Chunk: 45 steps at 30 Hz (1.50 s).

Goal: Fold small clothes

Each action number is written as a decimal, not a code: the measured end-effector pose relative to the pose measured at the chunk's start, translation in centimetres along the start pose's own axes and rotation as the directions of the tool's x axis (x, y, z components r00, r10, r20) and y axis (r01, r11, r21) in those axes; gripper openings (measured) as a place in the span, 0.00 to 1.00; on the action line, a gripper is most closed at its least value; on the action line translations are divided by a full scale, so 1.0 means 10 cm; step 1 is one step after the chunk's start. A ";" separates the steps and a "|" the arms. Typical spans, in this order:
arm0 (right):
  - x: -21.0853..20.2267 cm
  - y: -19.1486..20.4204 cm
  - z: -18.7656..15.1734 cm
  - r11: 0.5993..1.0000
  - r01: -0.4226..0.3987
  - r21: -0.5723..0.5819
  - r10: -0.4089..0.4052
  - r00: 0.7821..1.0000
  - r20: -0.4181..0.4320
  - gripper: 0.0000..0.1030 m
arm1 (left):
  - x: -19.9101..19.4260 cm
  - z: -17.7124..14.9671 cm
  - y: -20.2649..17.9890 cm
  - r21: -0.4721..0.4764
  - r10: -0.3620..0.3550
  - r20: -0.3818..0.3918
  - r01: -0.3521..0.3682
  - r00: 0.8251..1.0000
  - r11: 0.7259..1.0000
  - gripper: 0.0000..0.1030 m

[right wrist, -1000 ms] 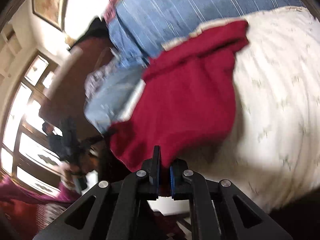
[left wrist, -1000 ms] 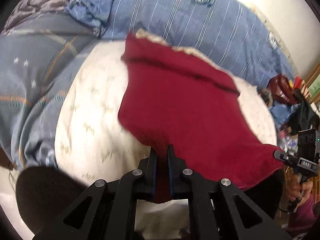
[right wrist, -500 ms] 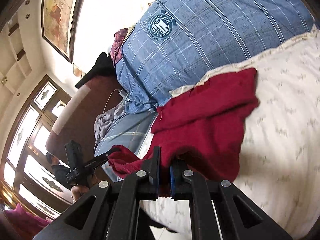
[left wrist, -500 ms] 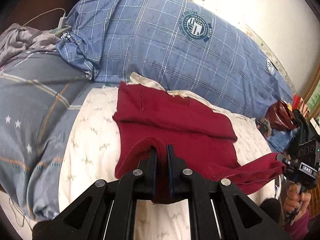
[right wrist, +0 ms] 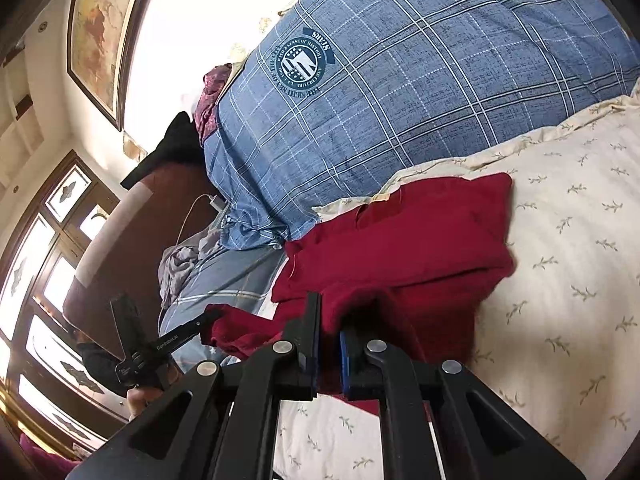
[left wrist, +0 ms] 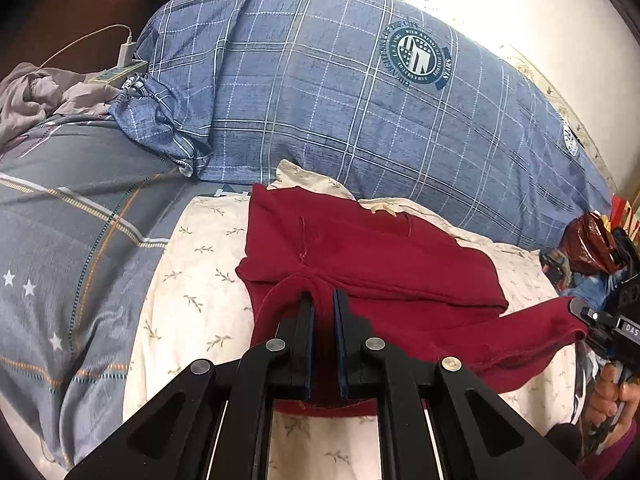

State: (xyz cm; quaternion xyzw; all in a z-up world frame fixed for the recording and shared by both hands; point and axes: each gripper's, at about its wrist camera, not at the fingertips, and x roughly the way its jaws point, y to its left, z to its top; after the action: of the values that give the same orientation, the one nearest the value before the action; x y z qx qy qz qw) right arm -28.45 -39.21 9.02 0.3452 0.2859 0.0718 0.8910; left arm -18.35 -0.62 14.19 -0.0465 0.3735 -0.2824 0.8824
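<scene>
A: Entry, left to right. Grey quilt (left wrist: pixel 80 248) at far left, then the cream sheet (left wrist: pixel 192 264) with the sprig print, where the red garment (left wrist: pixel 372 256) lies. Behind it, the blue checked pillow (left wrist: pixel 360 112).

B: Left hand-held gripper (left wrist: pixel 323 300)?

A: Jaws nearly closed, a narrow gap showing, with a fold of red cloth pinched between them at the garment's near left edge. That edge is raised off the sheet.

B: And the right hand-held gripper (right wrist: pixel 329 320)?

A: Same: almost shut on the near right corner of the red garment (right wrist: pixel 400 240). In the left view, that corner is pulled out to the right, clear of the main body.

B: Step in hand?

A: Judged: mid-fold. The far part rests flat on the sheet; the near hem is held up at both corners, ready to be carried over.

B: Orientation?

A: Long axis runs roughly left to right across the bed, parallel to the pillow. A pale label at the far edge suggests the neck points toward the pillow; not certain.

B: Next move?

A: Probably carry both corners forward together, level, lay the hem onto the far part, then open both. Uneven travel would skew the fold.
</scene>
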 end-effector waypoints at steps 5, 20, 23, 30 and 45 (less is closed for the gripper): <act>0.09 -0.05 0.10 1.000 0.011 0.007 -0.011 1.000 -0.003 0.06 | 0.17 0.10 0.01 -0.018 0.014 -0.005 -0.014 1.000 1.000 0.07; 0.56 -0.25 0.68 0.995 0.094 -0.019 -0.094 0.995 0.018 0.06 | 0.89 0.66 0.00 -0.023 0.065 -0.007 -0.065 0.998 0.998 0.07; 0.72 -0.34 0.79 0.994 0.109 -0.010 -0.109 0.994 0.006 0.06 | 1.14 0.75 0.03 -0.030 0.085 -0.022 -0.086 0.996 0.996 0.07; 1.11 -0.63 1.01 0.989 0.149 0.024 -0.148 0.988 -0.035 0.06 | 1.75 0.99 0.12 -0.062 0.109 -0.073 -0.113 0.991 0.992 0.07; 1.59 -1.17 1.19 0.973 0.188 0.137 -0.180 0.981 -0.066 0.06 | 2.45 1.13 0.26 -0.093 0.139 -0.117 -0.150 0.983 0.984 0.08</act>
State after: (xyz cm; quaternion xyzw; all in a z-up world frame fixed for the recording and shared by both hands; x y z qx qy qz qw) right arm -9.48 -49.71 1.18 0.3781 0.3446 -0.0226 0.8590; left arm 4.35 -12.91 6.00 -0.0483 0.4380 -0.2005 0.8750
